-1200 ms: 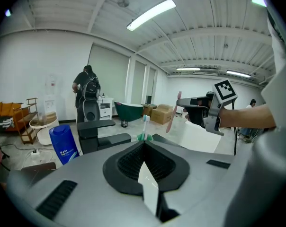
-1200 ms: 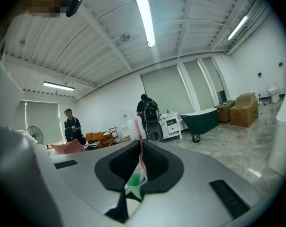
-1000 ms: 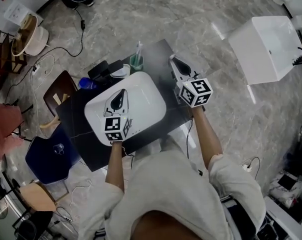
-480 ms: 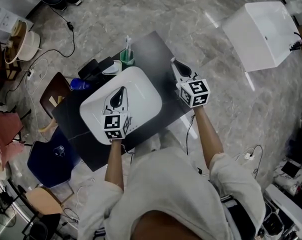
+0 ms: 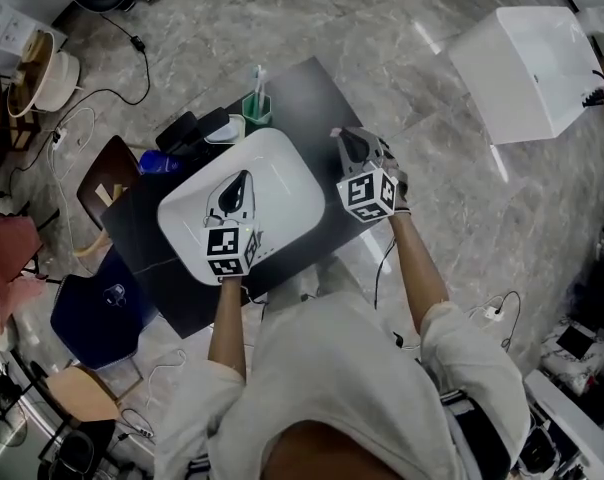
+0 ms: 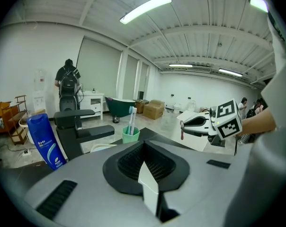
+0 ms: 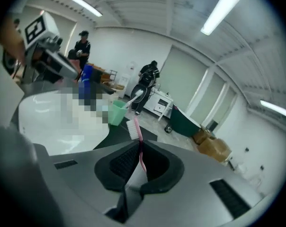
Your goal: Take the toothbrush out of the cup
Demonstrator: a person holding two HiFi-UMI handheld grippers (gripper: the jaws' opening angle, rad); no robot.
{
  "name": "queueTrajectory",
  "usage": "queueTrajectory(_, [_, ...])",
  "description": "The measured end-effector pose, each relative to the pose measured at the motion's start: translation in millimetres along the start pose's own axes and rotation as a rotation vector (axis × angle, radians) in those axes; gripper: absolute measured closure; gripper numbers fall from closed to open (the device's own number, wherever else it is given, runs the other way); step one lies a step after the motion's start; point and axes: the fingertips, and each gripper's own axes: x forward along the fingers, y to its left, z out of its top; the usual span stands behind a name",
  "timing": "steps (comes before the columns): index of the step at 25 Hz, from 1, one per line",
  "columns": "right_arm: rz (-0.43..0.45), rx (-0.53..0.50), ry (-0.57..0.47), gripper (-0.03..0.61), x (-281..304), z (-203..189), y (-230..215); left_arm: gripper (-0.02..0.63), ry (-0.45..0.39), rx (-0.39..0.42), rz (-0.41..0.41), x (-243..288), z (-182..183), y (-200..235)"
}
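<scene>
Fingers of the right gripper [image 5: 343, 138] are nearly together, pinching the handle of a pink toothbrush [image 7: 133, 127] whose bristle head sticks out past the tips. That gripper hangs over the black desk [image 5: 312, 90], at about 3 o'clock from the white basin [image 5: 297, 196]. The green cup [image 5: 257, 111] stands at the basin's 12 o'clock, well apart from that gripper, with a pale toothbrush [image 5: 259, 78] upright in it. The left gripper [image 5: 240, 180] is over the basin, its fingers closed on nothing. A blue tube [image 5: 158, 162] and a black faucet [image 5: 197, 130] stand around 10 o'clock.
</scene>
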Motion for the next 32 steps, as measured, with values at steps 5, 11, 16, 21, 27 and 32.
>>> queueTrajectory(5, [0.041,-0.383,0.054,0.546,13,-7,27,0.589,0.003,-0.006,0.007,-1,-2,3])
queueTrajectory(11, [0.103,-0.669,0.098,0.546,31,-27,52,0.589,0.011,-0.01,0.017,-3,-7,7])
queueTrajectory(16, [0.129,-0.718,0.117,0.546,45,-39,62,0.589,0.019,-0.014,0.027,-5,-11,11])
queueTrajectory(21, [0.157,-0.71,0.128,0.545,59,-48,77,0.589,0.034,-0.013,0.032,-5,-18,11])
queueTrajectory(27, [0.21,-0.701,0.131,0.543,72,-56,97,0.589,0.047,-0.019,0.045,-6,-25,16])
queueTrajectory(32, [0.218,-0.684,0.136,0.538,78,-53,101,0.589,0.049,-0.024,0.058,-6,-29,20])
